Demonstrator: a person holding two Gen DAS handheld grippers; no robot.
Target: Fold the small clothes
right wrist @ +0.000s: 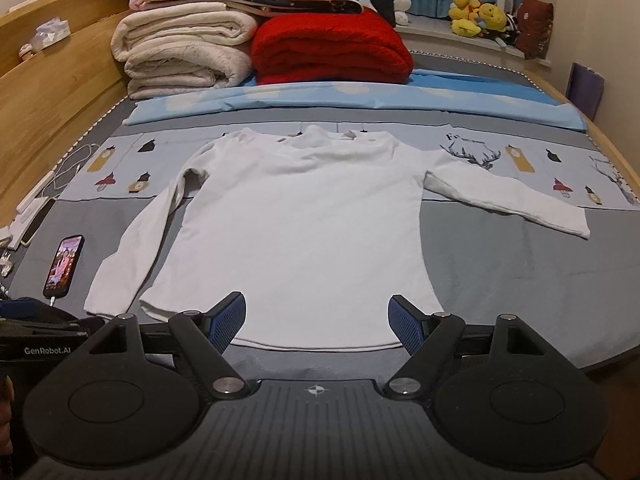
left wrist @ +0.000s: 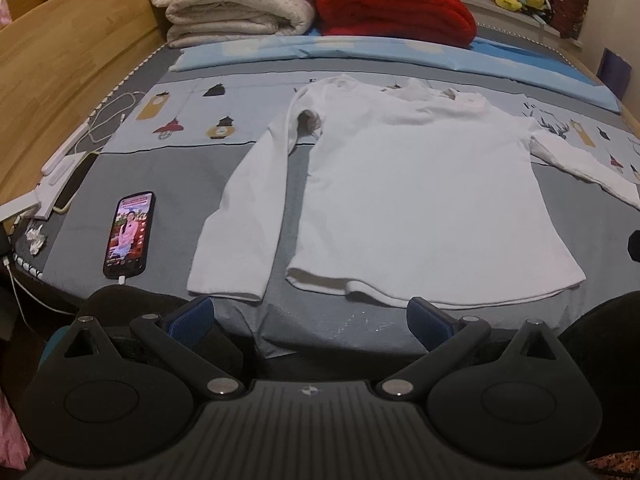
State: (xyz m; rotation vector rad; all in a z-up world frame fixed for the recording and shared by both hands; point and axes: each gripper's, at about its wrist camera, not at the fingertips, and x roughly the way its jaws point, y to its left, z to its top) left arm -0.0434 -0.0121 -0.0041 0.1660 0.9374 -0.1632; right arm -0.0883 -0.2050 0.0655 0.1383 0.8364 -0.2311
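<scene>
A white long-sleeved shirt [right wrist: 296, 232] lay flat on the bed [right wrist: 500, 280]. Near its hem, the left gripper [left wrist: 310, 316] and right gripper [right wrist: 318, 320] hovered, jaws spread wide, holding nothing.

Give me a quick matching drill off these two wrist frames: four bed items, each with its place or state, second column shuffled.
1 white shirt
2 phone
3 red blanket
4 yellow plush toys

A folded, far end of bed
B window ledge
C spread flat, sleeves out
D screen lit, cable plugged in

Pairs: 1-C, 2-D, 3-A, 4-B
</scene>
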